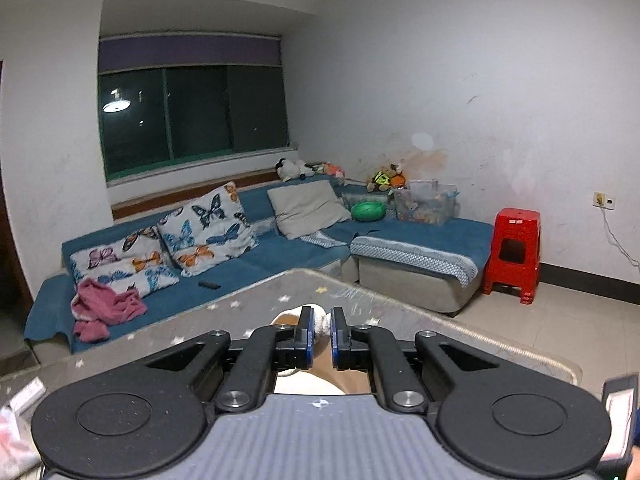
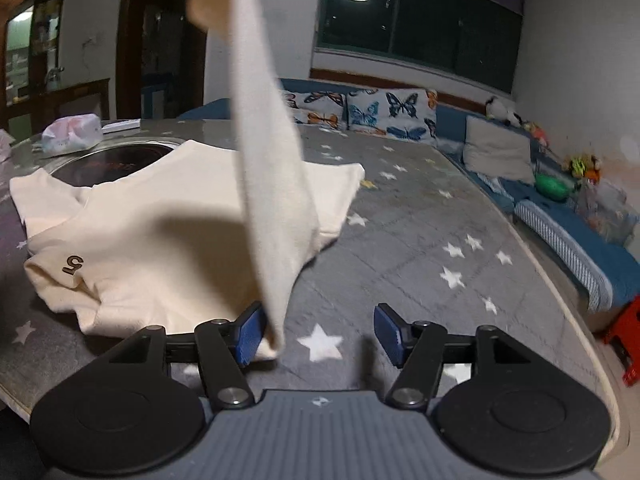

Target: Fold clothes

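Left tool (image 1: 321, 330) raised, pinching shirt (image 1: 320, 320).

Our left black two-finger gripper (image 1: 321, 334) has its jaws nearly closed; our right black gripper (image 2: 320, 332) spreads its jaws wide.

A living room with a blue corner sofa and a star-pattern table cover

The blue sofa (image 1: 280, 256) carries two butterfly cushions (image 1: 208, 228), a grey cushion (image 1: 304, 208), a pink cloth (image 1: 104, 308), a black remote (image 1: 209, 285), a green bowl (image 1: 368, 211), a clear plastic box (image 1: 426, 202) and soft toys (image 1: 294, 168). A red stool (image 1: 514, 254) stands beside the sofa end. The grey star-pattern cover (image 2: 420, 240) lies on the table, and behind is a dark window (image 1: 192, 120)
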`<state>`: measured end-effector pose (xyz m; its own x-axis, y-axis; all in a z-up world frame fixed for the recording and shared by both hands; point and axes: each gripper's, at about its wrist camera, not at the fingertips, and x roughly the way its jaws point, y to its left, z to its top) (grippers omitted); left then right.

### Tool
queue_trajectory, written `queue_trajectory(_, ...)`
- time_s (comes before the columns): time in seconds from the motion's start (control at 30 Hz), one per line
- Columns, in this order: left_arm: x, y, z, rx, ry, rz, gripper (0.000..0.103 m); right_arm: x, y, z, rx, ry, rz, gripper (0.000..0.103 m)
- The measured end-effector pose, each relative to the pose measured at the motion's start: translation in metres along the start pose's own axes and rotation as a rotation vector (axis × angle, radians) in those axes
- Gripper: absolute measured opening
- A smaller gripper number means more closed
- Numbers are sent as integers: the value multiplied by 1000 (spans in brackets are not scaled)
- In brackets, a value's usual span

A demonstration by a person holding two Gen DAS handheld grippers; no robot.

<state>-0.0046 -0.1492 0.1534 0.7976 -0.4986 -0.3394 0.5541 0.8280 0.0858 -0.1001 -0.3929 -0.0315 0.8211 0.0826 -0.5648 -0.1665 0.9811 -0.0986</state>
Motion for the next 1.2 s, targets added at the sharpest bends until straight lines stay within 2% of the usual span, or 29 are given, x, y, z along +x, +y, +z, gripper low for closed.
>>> queue_trajectory(0.17,-15,28,-46,-72,70,39,9,-3,-5,-6,6,2,-24,66)
queue_trajectory(0.37,-16,53,-114,-121,231,101,9,-10,-8,-4,-38,31,-10,68)
queue_trajectory(0.5,-13,58,-148,-148,320,112,15,-16,-9,-2,-81,56,2,68)
queue_trajectory(0.6,-17,58,-156,-141,320,123,21,-21,-10,0,-113,75,10,68)
queue_trajectory(0.83,-29,72,-147,-185,272,180,20,-30,-23,21,-127,75,64,54)
queue_trajectory(0.9,-30,72,-143,-205,255,165,20,-24,-22,31,-107,59,101,50)
queue_trajectory(1.0,-21,61,-139,-185,248,117,20,-4,-16,45,-87,45,164,42)
queue_trajectory(1.13,1,53,-141,-184,270,69,20,27,-4,59,-84,48,230,31)
queue_trajectory(1.2,12,53,-145,-189,294,62,20,40,0,62,-86,56,240,31)
